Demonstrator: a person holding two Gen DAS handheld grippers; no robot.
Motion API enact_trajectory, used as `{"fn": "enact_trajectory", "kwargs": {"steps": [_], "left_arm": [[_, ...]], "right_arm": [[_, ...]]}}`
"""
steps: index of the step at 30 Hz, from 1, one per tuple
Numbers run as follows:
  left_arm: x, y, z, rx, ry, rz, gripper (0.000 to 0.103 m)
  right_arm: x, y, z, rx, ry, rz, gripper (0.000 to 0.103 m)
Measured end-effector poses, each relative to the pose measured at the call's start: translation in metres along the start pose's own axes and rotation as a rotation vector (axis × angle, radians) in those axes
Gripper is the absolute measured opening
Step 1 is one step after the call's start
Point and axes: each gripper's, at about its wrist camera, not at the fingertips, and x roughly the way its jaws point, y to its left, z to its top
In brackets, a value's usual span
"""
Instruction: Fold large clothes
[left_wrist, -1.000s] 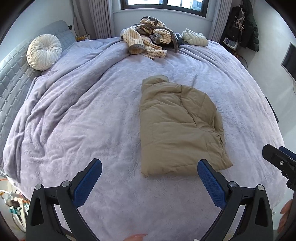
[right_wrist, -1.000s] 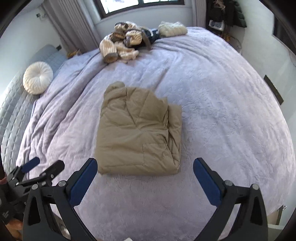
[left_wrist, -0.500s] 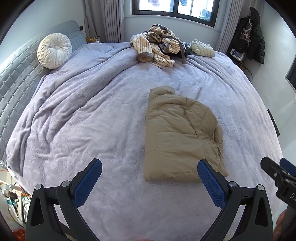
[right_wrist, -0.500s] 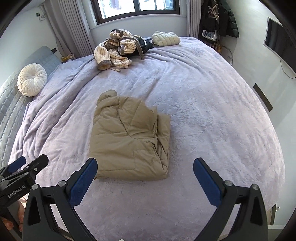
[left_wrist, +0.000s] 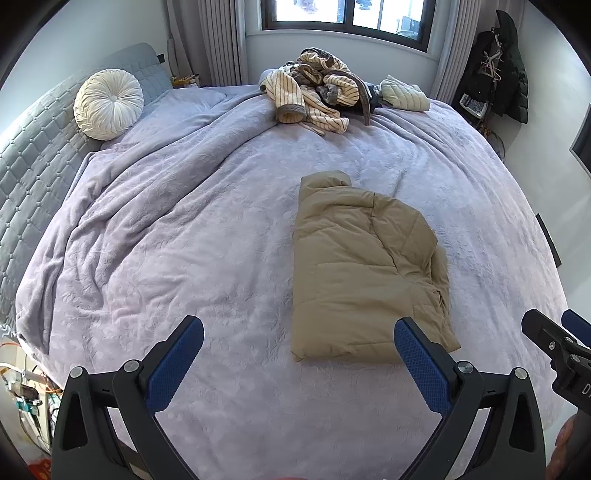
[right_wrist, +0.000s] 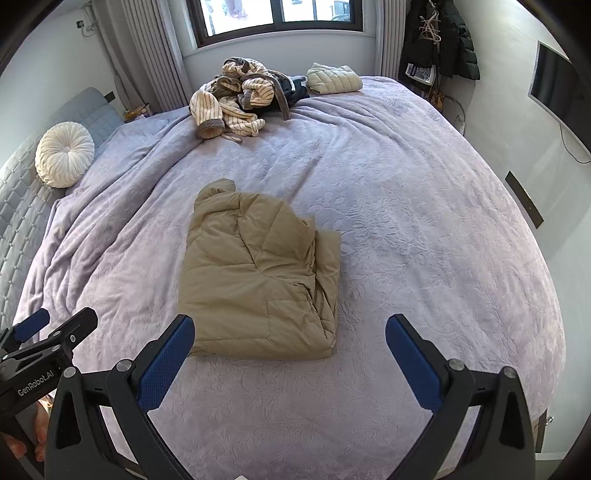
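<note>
Since a second ago both claws have drawn back and up from the bed (left_wrist: 155, 236), so the folded tan puffer jacket (left_wrist: 362, 280) now sits further from the fingers and more of the room shows above it: the window (left_wrist: 347, 18) is fully in view where before only its sill was. The jacket itself has not moved; it lies folded flat on the lilac bedspread, collar toward the window, nearer the foot edge than the pillows. The left claw (left_wrist: 299, 354) is spread wide with nothing between its blue pads, and the right claw (right_wrist: 290, 350) is likewise wide apart and empty. The left view shows the right claw's tips at its right edge, just beside the bed's edge, and a tangle of cables (left_wrist: 22, 391) on the floor at lower left. Only the right view shows the wall-mounted screen (right_wrist: 557, 88) and the left claw's printed side. Both views show the striped heap of clothes (left_wrist: 314, 92), a pale folded quilted jacket (left_wrist: 404, 96), the round white cushion (left_wrist: 109, 104) and dark coats (left_wrist: 506, 66) hanging by the curtain.
</note>
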Motion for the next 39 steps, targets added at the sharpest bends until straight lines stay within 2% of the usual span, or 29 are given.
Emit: {"fn": "enact_trajectory", "kwargs": {"steps": [39], "left_arm": [[0.0016, 0.0002, 0.0015, -0.002, 0.004, 0.002, 0.103]], "right_arm": [[0.0010, -0.0032, 0.0045, -0.005, 0.005, 0.004, 0.103]]}}
